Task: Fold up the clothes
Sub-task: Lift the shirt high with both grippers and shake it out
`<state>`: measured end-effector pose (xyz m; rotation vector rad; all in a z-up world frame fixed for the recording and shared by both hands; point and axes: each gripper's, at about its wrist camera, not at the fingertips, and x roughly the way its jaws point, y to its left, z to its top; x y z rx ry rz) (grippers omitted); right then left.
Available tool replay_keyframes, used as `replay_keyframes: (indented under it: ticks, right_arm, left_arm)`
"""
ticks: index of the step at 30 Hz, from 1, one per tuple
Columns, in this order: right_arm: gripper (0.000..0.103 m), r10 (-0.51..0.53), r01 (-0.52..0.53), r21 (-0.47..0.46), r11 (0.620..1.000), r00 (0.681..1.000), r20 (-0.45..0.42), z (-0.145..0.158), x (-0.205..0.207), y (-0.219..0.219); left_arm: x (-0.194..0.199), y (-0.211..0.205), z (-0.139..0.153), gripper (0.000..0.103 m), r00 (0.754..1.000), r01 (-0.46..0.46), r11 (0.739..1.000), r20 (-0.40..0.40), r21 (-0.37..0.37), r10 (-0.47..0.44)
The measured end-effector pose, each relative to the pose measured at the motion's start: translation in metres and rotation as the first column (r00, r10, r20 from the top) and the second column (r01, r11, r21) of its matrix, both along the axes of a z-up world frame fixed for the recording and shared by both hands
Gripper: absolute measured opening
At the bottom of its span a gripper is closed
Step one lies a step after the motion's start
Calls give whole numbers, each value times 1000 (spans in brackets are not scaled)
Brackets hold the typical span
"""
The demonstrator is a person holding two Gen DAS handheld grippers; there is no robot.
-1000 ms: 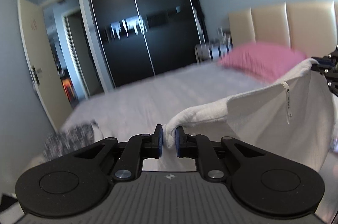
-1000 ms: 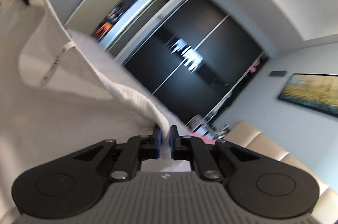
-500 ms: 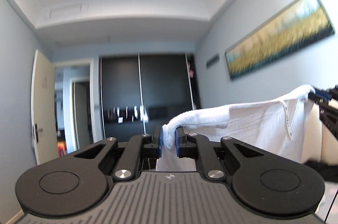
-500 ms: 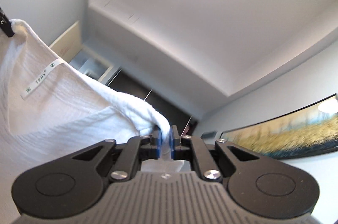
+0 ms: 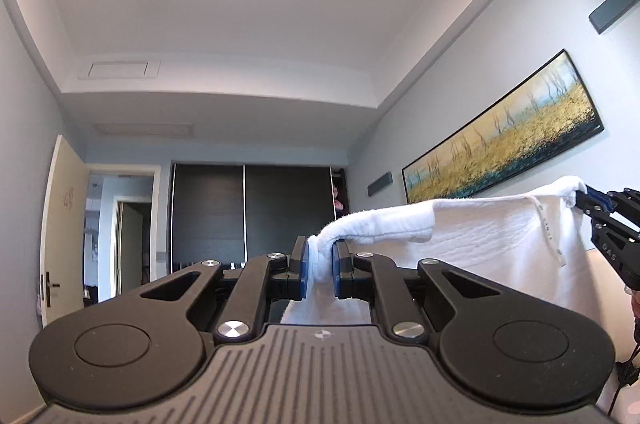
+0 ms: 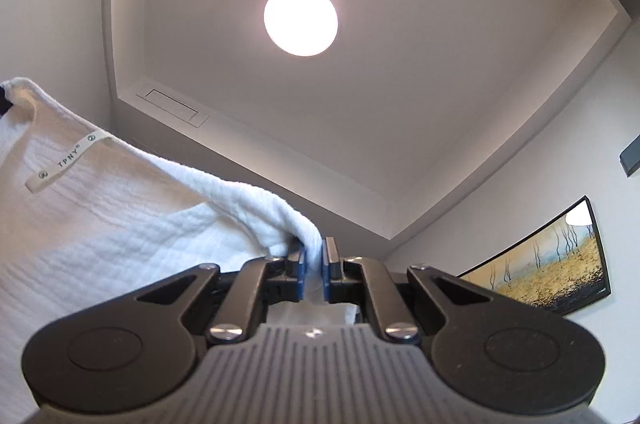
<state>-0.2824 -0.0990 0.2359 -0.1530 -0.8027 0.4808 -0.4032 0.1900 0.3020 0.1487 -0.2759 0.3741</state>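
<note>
A white textured garment point(image 5: 472, 244) with a neck label hangs stretched between both grippers, held high in the air. My left gripper point(image 5: 320, 264) is shut on one top corner of it. My right gripper point(image 6: 314, 266) is shut on the other top corner; it also shows at the right edge of the left wrist view point(image 5: 600, 208). In the right wrist view the garment point(image 6: 100, 224) fills the lower left, with its label point(image 6: 66, 160) facing the camera. The garment's lower part is hidden.
Both cameras point up towards the ceiling and a round ceiling light point(image 6: 301, 20). A dark sliding wardrobe point(image 5: 248, 216) and an open door point(image 5: 64, 224) are at the far wall. A landscape painting point(image 5: 504, 128) hangs on the right wall.
Both grippers have risen and tilted upwards with the garment. The bed and pink pillow have dropped out of view; ceiling and light now fill the frames.
</note>
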Motion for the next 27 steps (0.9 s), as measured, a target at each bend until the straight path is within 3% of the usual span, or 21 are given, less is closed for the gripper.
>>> replay_keyframes:
  ticks: [7,11,15,20,24,27]
  right_arm:
    - [9,-13,-2,-112,994,991,-134,-29,54,41]
    - [9,-56,5,-218,976,972,-228,-62,99,76]
    - [9,-97,-28,-324,946,927,-361,-110,153,119]
    - [9,-176,-83,-473,877,861,-477,-196,230,195]
    - [9,-219,-181,-558,810,789,-574,-223,264,236]
    - [9,-250,-252,-601,759,738,-626,-221,297,245]
  left_arm:
    - [46,31,-23,9,990,-23,997,-141,-77,12]
    - [89,59,-55,9,963,-59,991,-267,-117,26]
    - [151,96,-112,9,895,-109,985,-444,-135,38]
    - [214,147,-184,9,804,-177,965,-593,-192,30]
    - [252,180,-227,9,738,-225,946,-675,-233,9]
    - [273,201,-256,10,693,-259,930,-721,-262,-10]
